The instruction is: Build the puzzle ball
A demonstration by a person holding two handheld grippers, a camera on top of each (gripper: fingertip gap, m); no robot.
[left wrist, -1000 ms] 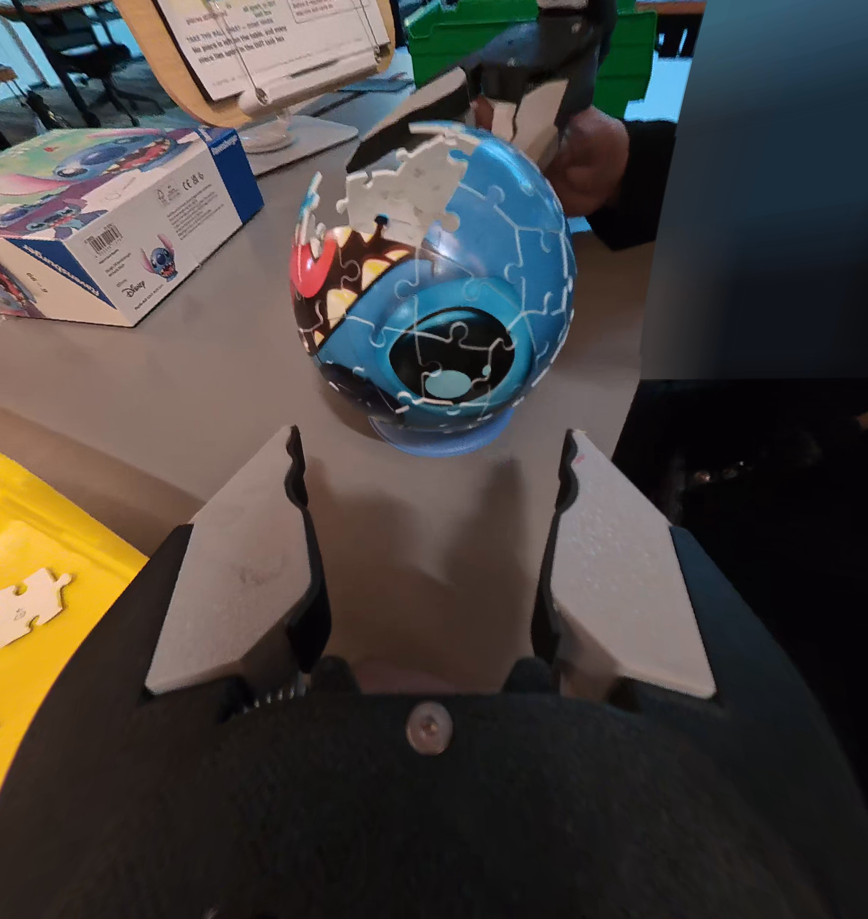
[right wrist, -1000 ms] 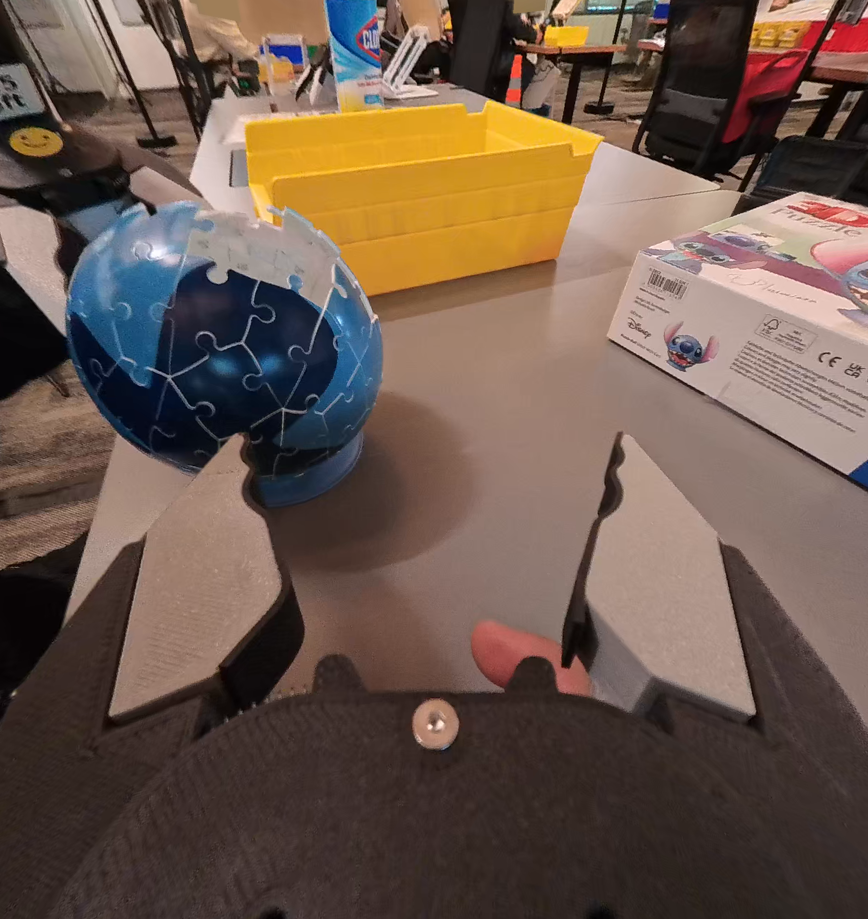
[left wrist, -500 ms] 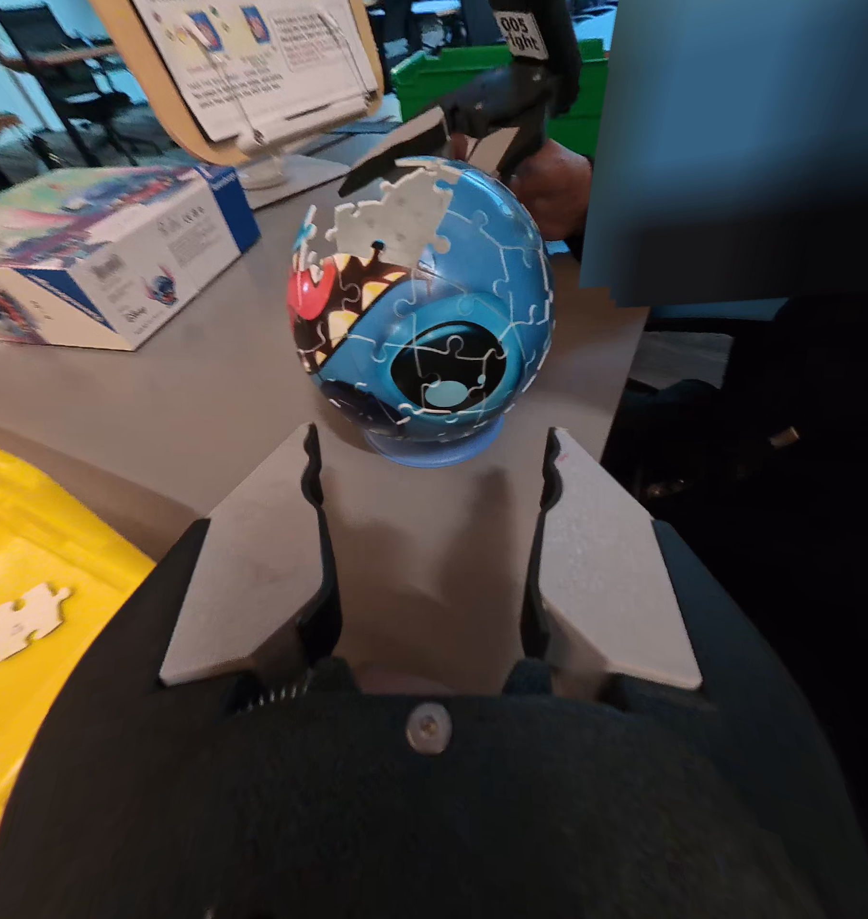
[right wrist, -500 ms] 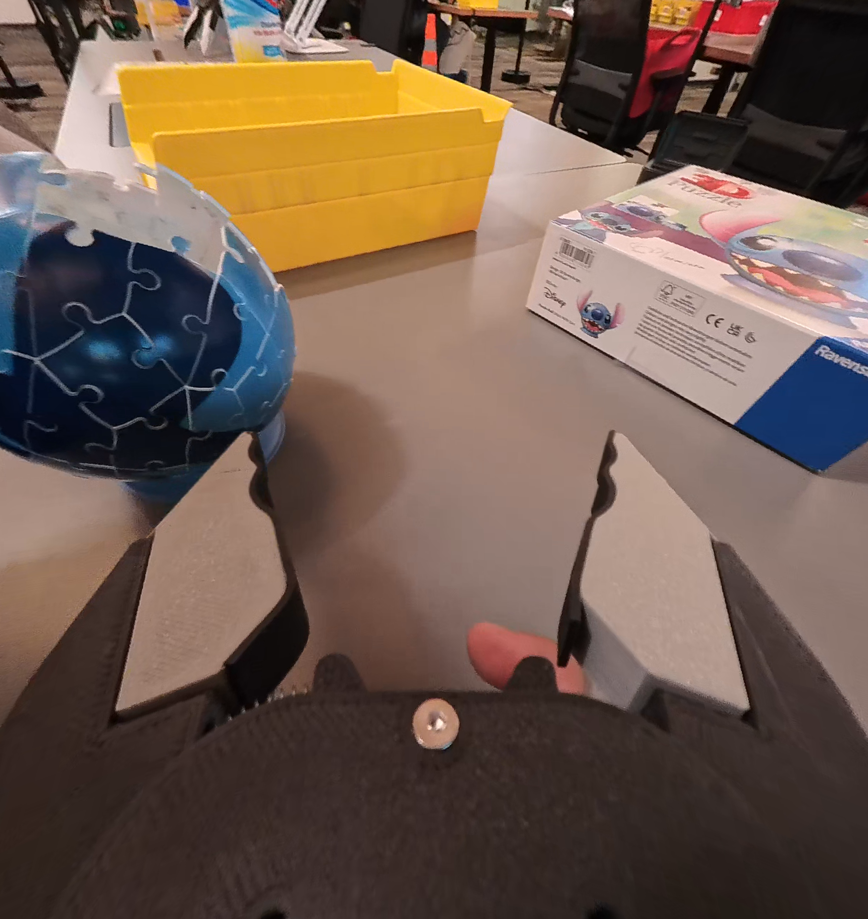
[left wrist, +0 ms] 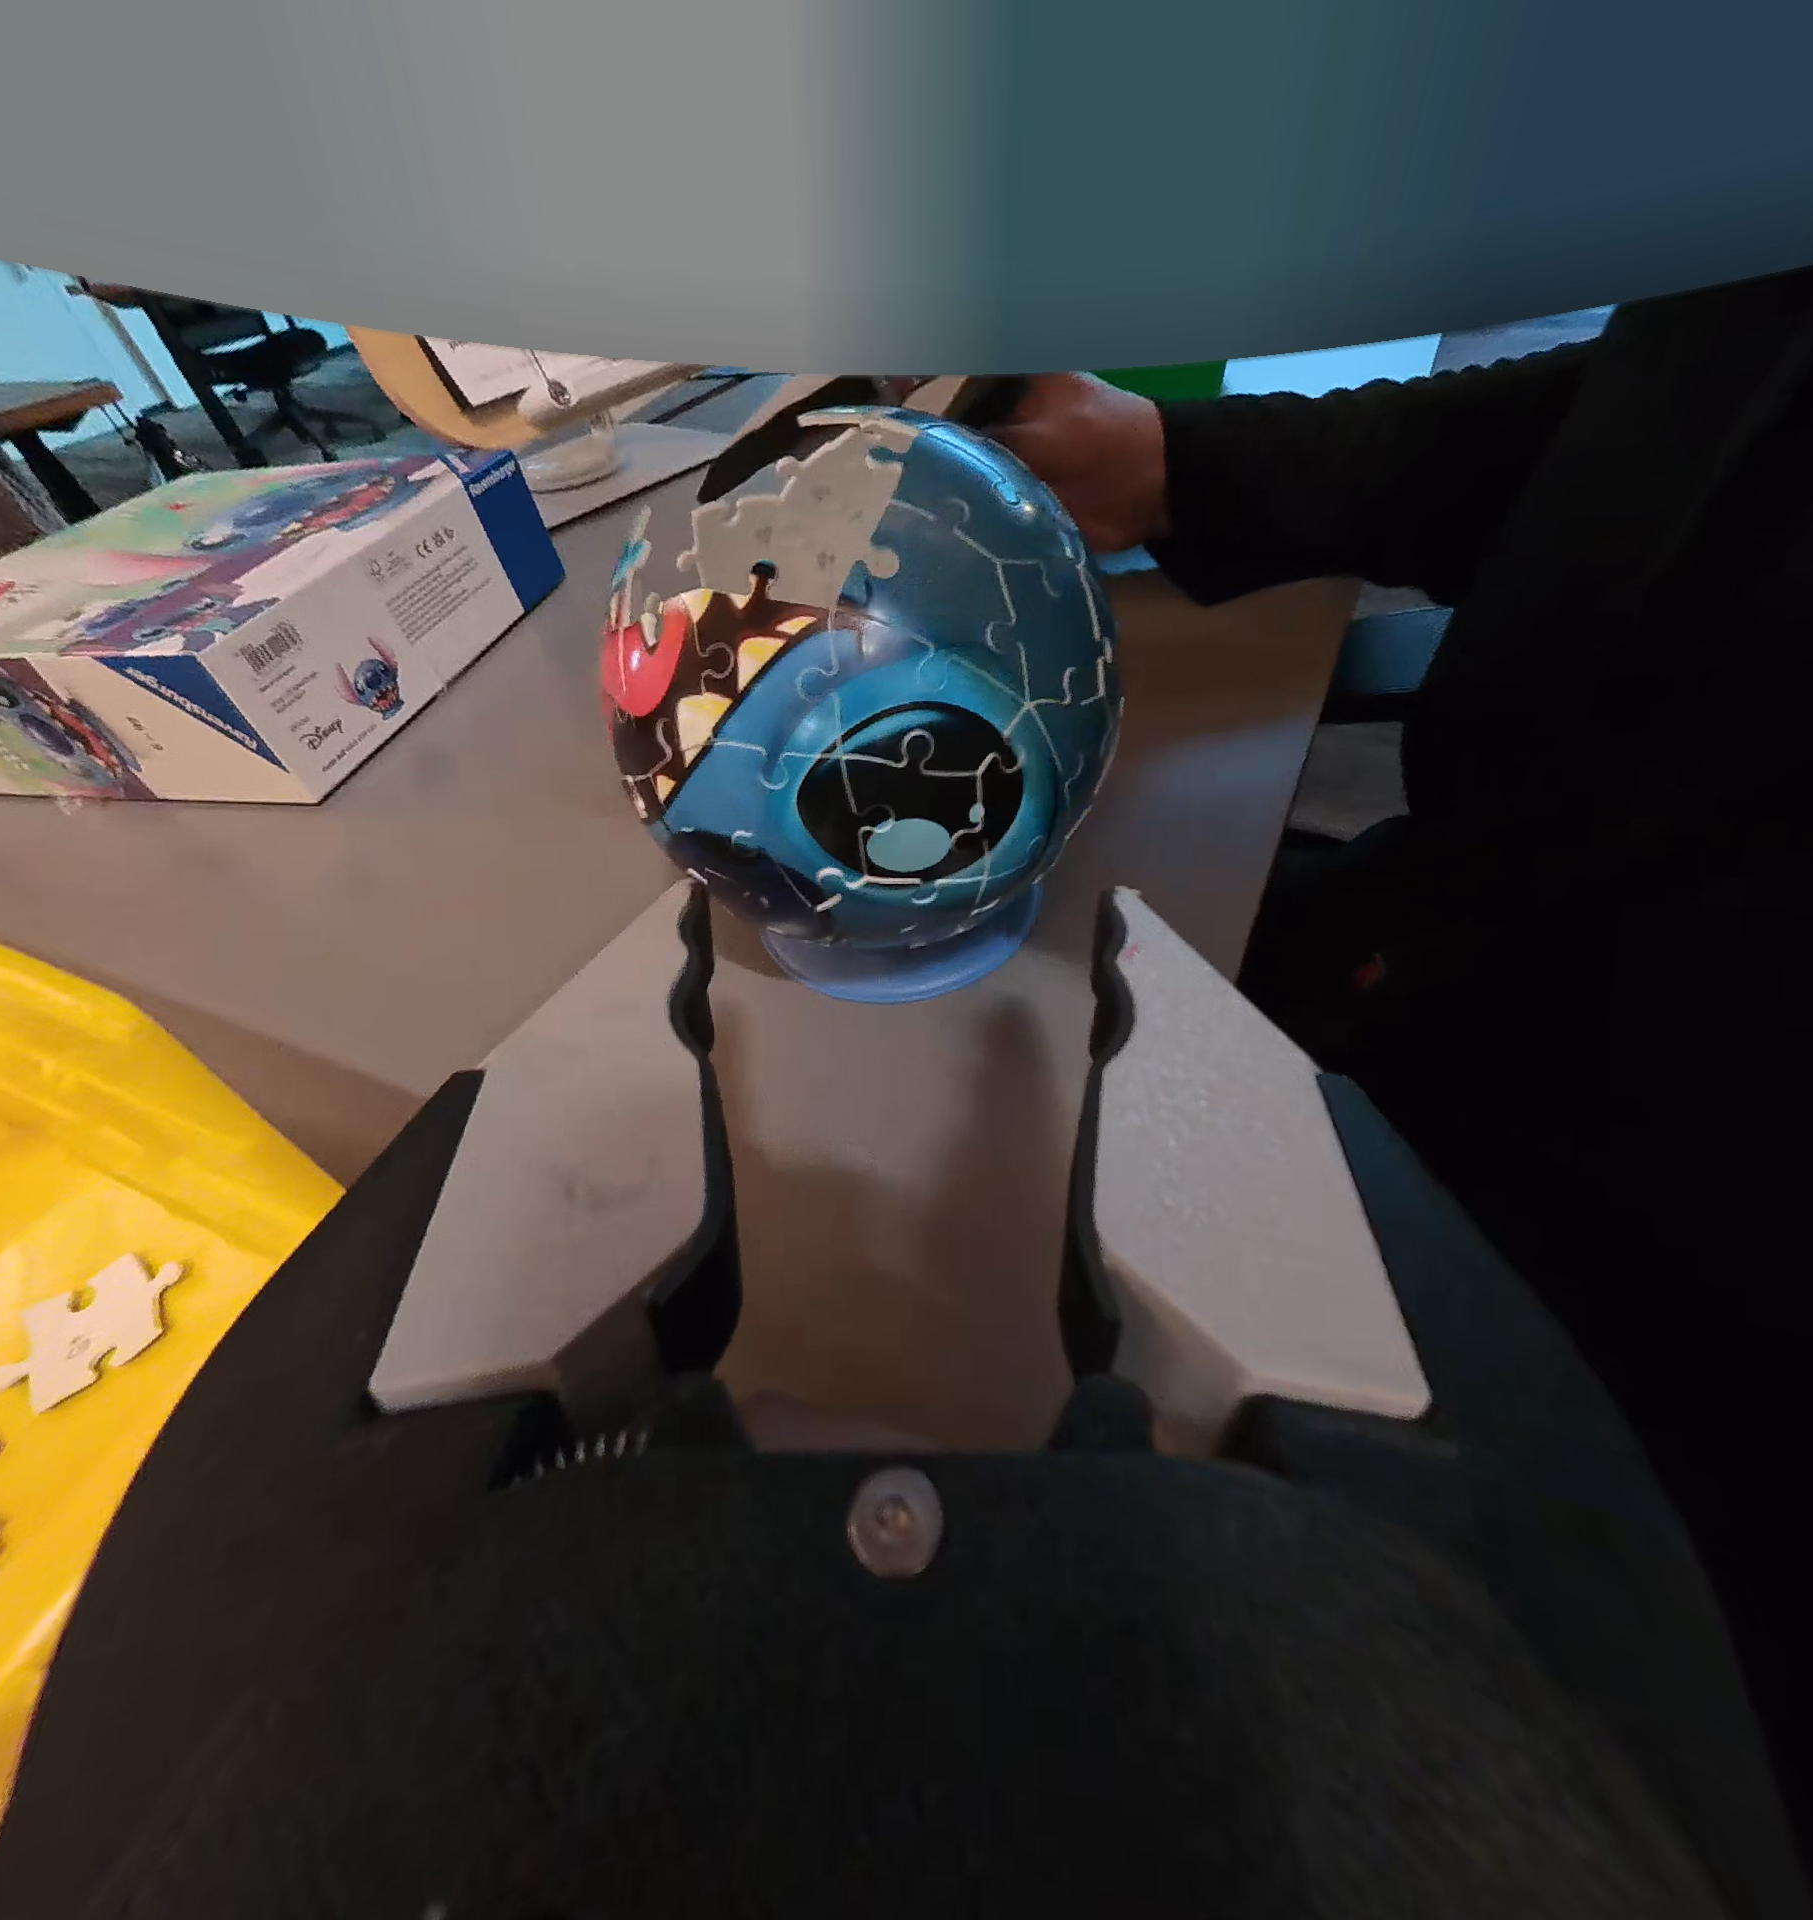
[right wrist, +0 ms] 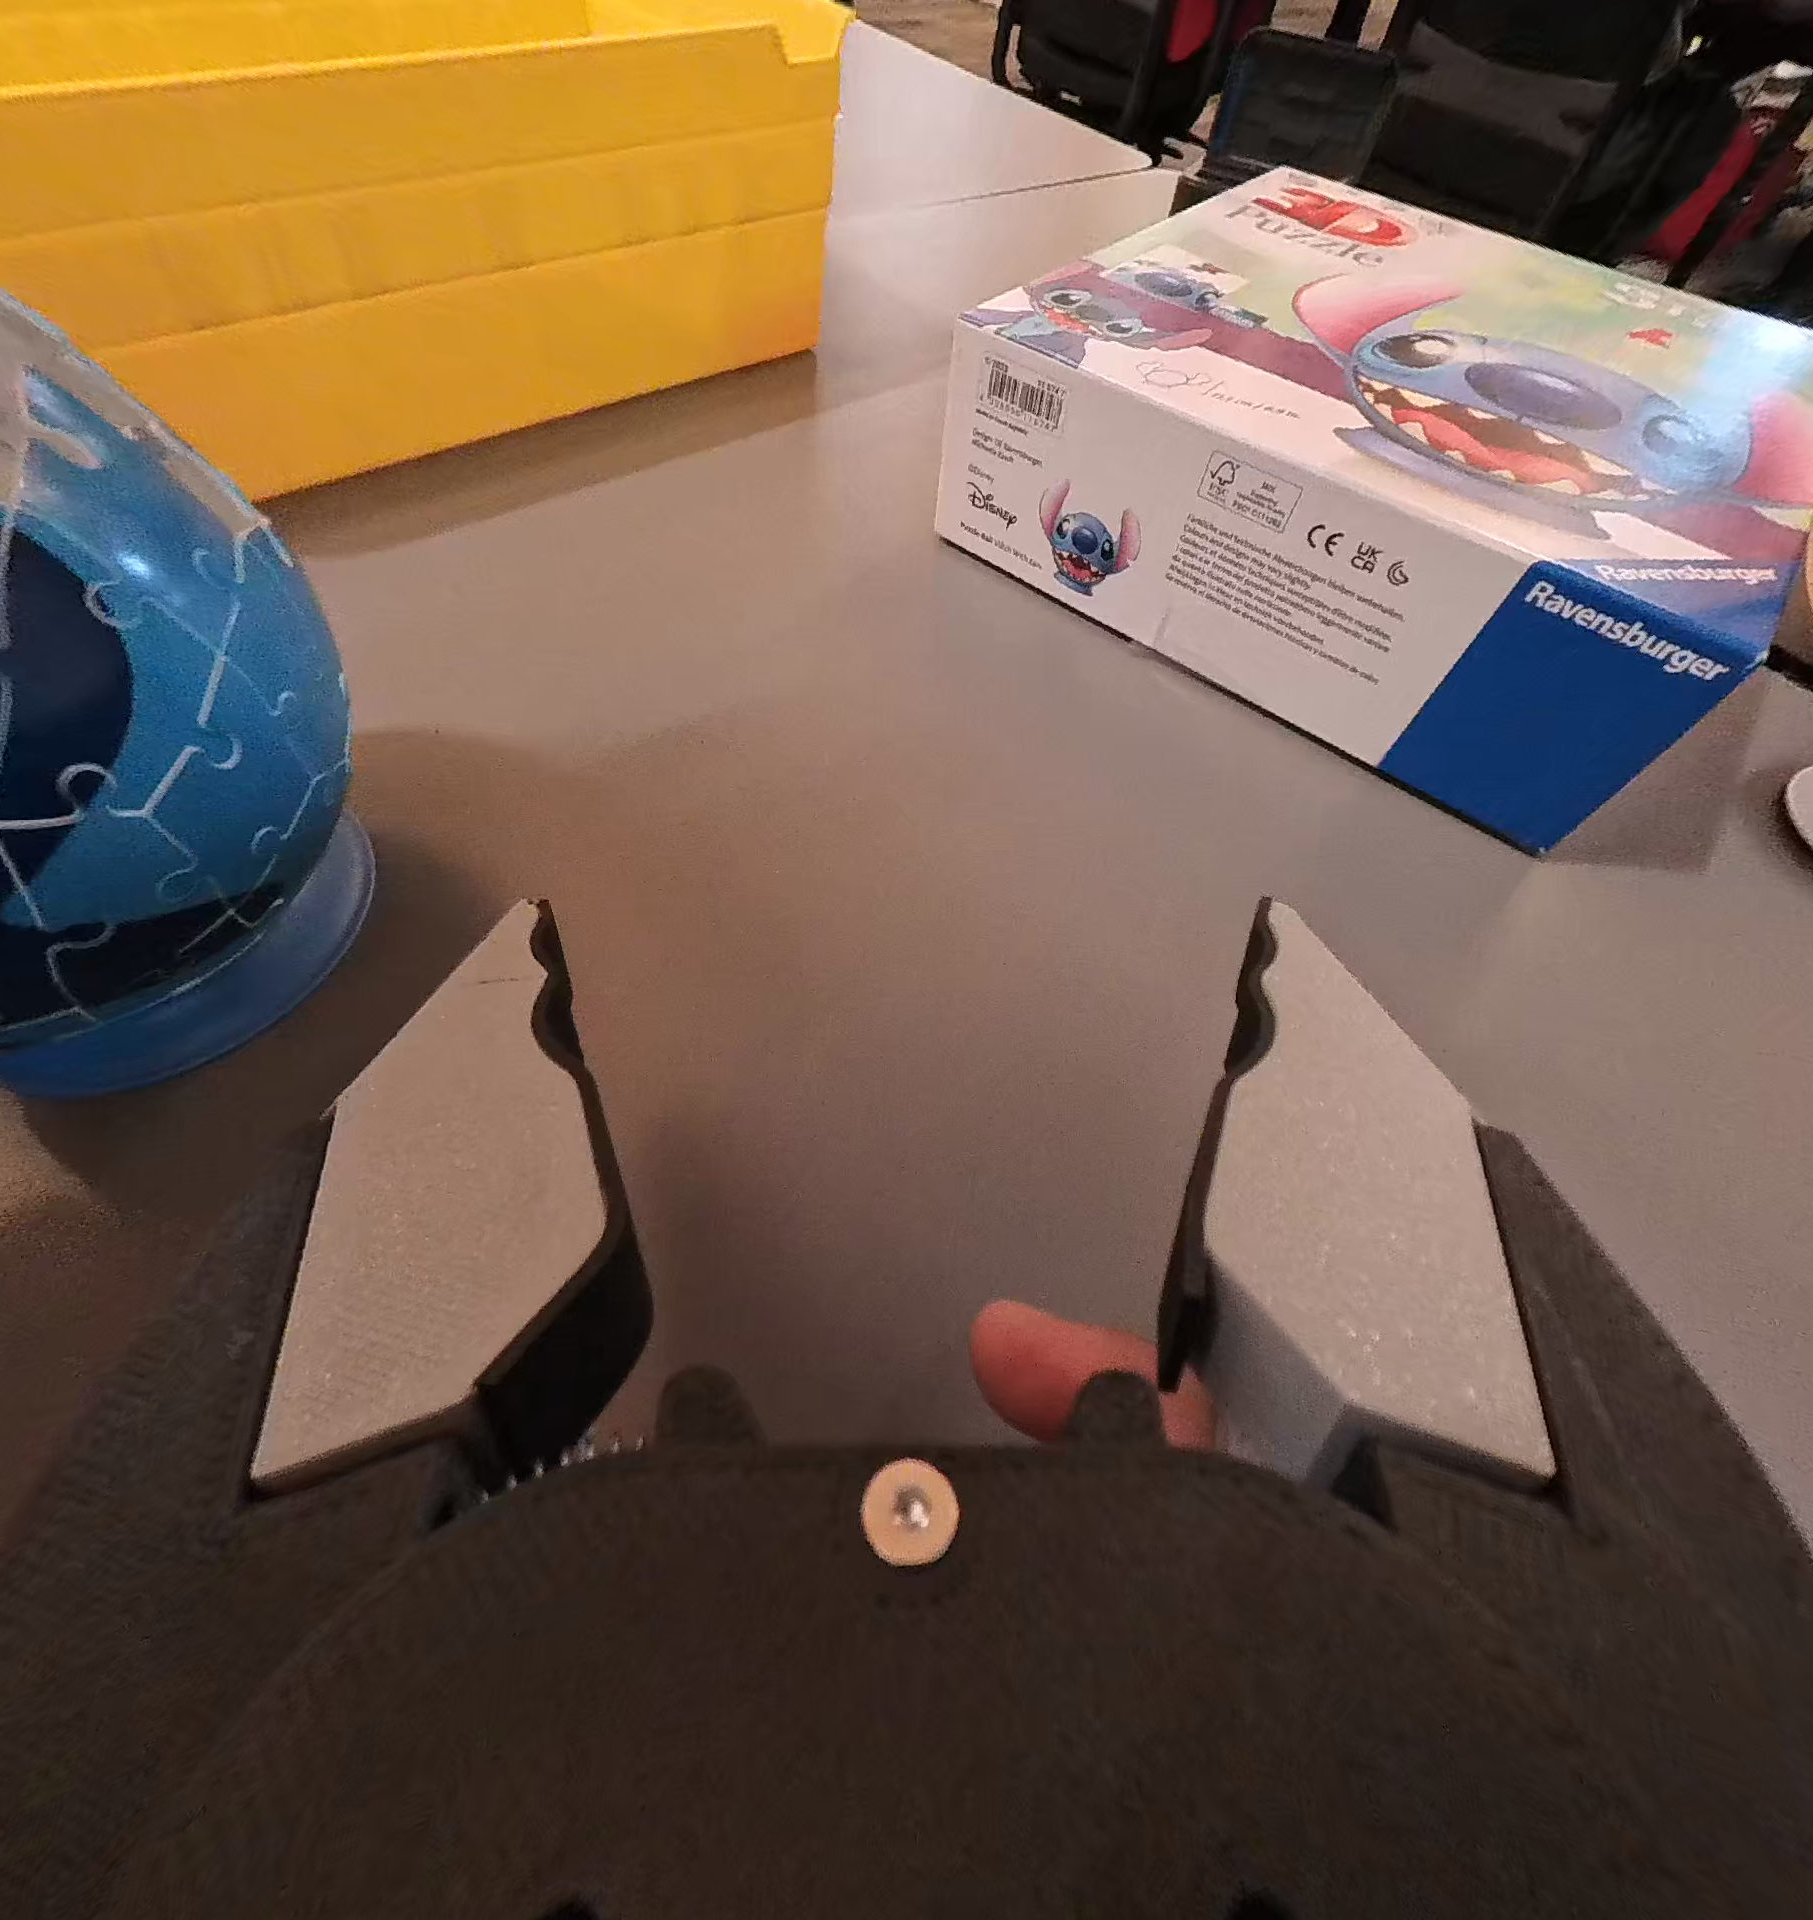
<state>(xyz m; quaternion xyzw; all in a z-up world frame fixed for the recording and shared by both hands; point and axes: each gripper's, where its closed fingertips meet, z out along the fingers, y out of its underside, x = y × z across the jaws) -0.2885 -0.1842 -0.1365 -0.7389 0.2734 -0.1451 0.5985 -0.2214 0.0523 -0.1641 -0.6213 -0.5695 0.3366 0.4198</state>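
Note:
A blue puzzle ball (left wrist: pixel 881 686) with a black eye, a toothed mouth and an open gap at its top stands on a blue ring stand (left wrist: pixel 902 961) on the grey table (left wrist: pixel 362 914). My left gripper (left wrist: pixel 902 904) is open and empty, just in front of the stand. In the right wrist view the ball (right wrist: pixel 123 707) is at the left edge. My right gripper (right wrist: pixel 897 914) is open and empty over bare table to the right of the ball. A loose white puzzle piece (left wrist: pixel 86 1325) lies in the yellow bin (left wrist: pixel 154 1091).
The puzzle's box (right wrist: pixel 1401 499) lies on the table beyond my right gripper, and also shows in the left wrist view (left wrist: pixel 247 634). A yellow bin (right wrist: pixel 393 208) stands behind the ball. A person's hand (left wrist: pixel 1078 457) is behind the ball. The table edge (left wrist: pixel 1286 790) runs right of it. Measured from the fingertips, the loose white puzzle piece (left wrist: pixel 86 1325) is 20 cm or so from the left gripper and 30 cm from the right.
My left gripper has narrowed its opening and come closer to the ball's stand. My right gripper has swung right, away from the ball, toward the box, staying open.

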